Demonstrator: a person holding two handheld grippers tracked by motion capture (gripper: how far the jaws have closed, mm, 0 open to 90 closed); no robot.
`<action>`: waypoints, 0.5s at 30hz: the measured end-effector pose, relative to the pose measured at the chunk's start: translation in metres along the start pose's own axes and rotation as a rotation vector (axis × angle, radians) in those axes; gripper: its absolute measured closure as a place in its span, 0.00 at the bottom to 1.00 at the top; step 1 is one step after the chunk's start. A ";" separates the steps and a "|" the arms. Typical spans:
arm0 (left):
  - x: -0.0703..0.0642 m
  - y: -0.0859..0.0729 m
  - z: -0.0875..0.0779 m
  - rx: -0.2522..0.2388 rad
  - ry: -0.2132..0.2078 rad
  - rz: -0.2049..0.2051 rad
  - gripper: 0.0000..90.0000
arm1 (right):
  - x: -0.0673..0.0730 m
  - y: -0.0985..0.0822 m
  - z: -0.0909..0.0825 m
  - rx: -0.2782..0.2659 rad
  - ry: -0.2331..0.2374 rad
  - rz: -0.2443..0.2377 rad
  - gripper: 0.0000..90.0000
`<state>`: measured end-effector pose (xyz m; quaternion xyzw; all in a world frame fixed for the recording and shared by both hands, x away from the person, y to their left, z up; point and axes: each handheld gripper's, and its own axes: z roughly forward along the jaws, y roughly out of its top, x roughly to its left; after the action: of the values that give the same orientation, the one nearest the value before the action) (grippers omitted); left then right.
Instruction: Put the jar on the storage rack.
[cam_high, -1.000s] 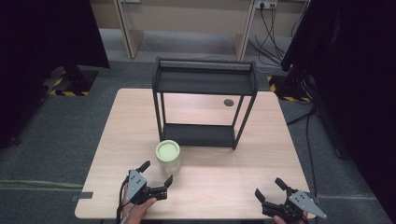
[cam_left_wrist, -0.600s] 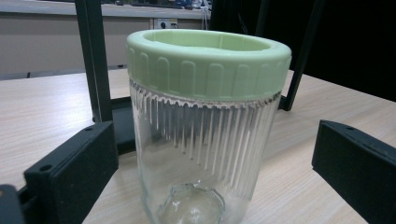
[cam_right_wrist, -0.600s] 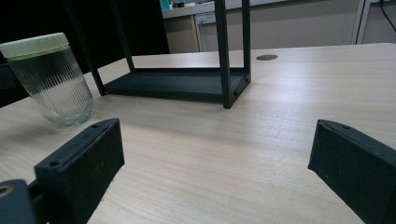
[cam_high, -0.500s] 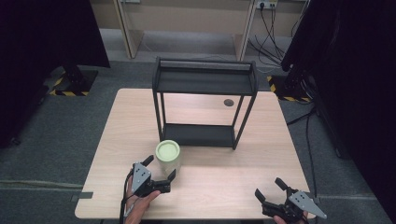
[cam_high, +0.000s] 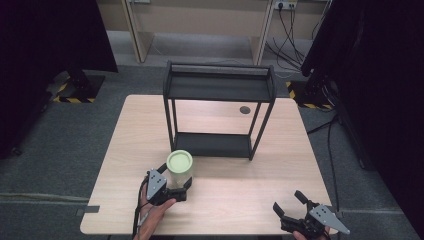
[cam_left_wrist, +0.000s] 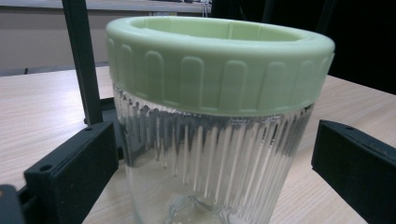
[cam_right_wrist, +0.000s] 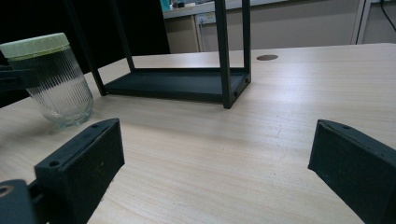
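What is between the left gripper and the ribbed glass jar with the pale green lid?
Nothing visible. The left gripper is open with one black jaw on each side of the ribbed glass jar with the pale green lid, and small gaps show beside the glass.

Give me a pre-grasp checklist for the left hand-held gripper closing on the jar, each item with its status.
1. Jar sits between the left hand-held gripper's jaws: ok.
2. Jaws open, with a gap on each side of the glass: ok.
3. Jar upright on the table: ok.
4. Green lid seated on the jar: ok; tightness: cannot tell.
5. Shelf rack leg behind the jar, clear of the jaws: ok.
6. Right hand-held gripper open, away from the jar: ok.
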<state>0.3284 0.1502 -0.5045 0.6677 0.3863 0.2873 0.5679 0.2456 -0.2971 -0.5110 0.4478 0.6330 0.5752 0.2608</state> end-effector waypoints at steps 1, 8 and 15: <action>0.000 0.000 0.001 -0.001 0.001 0.000 0.00 | 0.000 0.000 0.000 0.000 0.000 0.000 0.04; 0.001 0.001 0.009 0.007 0.007 0.007 0.02 | 0.000 0.000 0.000 -0.001 -0.001 0.002 0.04; 0.000 0.000 0.016 0.011 0.016 0.011 0.05 | -0.001 0.000 0.000 -0.001 0.000 0.003 0.04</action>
<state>0.3417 0.1420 -0.5078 0.6705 0.3890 0.2936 0.5594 0.2457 -0.2980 -0.5110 0.4486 0.6322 0.5756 0.2603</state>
